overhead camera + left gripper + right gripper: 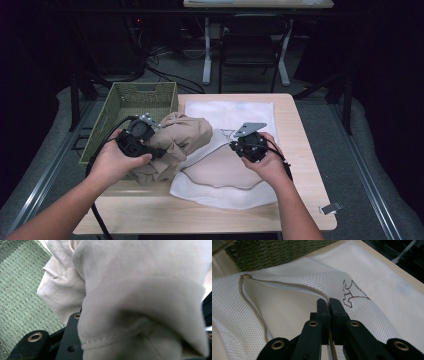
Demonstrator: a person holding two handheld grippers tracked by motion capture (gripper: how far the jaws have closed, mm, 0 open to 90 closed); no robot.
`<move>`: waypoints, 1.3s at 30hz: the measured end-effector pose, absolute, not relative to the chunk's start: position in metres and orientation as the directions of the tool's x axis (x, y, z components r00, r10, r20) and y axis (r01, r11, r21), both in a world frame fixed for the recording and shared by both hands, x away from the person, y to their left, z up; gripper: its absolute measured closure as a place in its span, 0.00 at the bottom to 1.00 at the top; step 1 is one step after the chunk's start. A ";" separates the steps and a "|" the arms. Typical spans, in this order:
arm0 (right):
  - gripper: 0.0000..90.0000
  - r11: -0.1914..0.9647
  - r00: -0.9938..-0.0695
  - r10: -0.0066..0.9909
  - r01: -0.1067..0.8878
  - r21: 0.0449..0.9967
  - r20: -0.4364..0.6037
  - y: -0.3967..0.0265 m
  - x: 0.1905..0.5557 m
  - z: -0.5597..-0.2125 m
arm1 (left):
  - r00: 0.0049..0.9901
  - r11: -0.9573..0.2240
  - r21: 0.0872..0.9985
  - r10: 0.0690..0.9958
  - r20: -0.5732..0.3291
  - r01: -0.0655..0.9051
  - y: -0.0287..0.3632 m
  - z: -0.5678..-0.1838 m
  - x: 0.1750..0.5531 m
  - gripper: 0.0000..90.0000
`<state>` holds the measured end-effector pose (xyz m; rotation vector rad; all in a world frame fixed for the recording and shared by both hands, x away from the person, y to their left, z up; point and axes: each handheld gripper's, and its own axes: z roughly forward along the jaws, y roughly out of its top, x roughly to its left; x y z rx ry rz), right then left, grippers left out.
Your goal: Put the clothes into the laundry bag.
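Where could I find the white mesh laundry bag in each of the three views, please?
High view: the mesh bag lies centre-right on the table.
Left gripper view: not in it; beige garment and green basket.
Right gripper view: bag spread beneath the jaws.
Shared landmark: the green basket.

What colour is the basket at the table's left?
Olive green woven basket, clearest in the high view.

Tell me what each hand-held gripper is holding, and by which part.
Left hand-held gripper clamps a bunched beige fabric garment by a gathered fold. Right hand-held gripper pinches the white mesh laundry bag at its beige zipper edge.
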<state>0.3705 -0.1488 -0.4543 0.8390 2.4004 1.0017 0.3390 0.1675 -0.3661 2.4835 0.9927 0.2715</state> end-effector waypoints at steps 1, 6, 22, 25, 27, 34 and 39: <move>0.97 0.562 -0.737 0.663 0.371 0.739 -0.133 -0.149 0.370 -0.454 | 0.723 -0.642 0.475 0.690 0.016 0.602 0.167 -0.366 0.338 0.72; 0.97 0.561 -0.736 0.663 0.371 0.740 -0.134 -0.149 0.370 -0.454 | 0.728 -0.643 0.480 0.685 0.012 0.597 0.165 -0.366 0.334 0.72; 0.97 0.562 -0.739 0.660 0.366 0.742 -0.136 -0.148 0.370 -0.456 | 0.766 -0.675 0.481 0.643 0.010 0.560 0.149 -0.369 0.324 0.72; 0.96 0.560 -0.739 0.660 0.363 0.745 -0.136 -0.147 0.370 -0.456 | 0.767 -0.674 0.482 0.642 0.007 0.559 0.147 -0.370 0.323 0.72; 0.96 0.561 -0.740 0.658 0.358 0.747 -0.140 -0.146 0.369 -0.456 | 0.767 -0.674 0.482 0.641 0.005 0.560 0.148 -0.371 0.323 0.72; 0.96 0.547 -0.733 0.665 0.352 0.760 -0.139 -0.147 0.369 -0.454 | 0.766 -0.672 0.486 0.643 0.008 0.559 0.148 -0.370 0.323 0.72; 0.97 0.551 -0.735 0.664 0.354 0.756 -0.139 -0.147 0.369 -0.455 | 0.774 -0.680 0.484 0.633 0.009 0.551 0.144 -0.370 0.322 0.72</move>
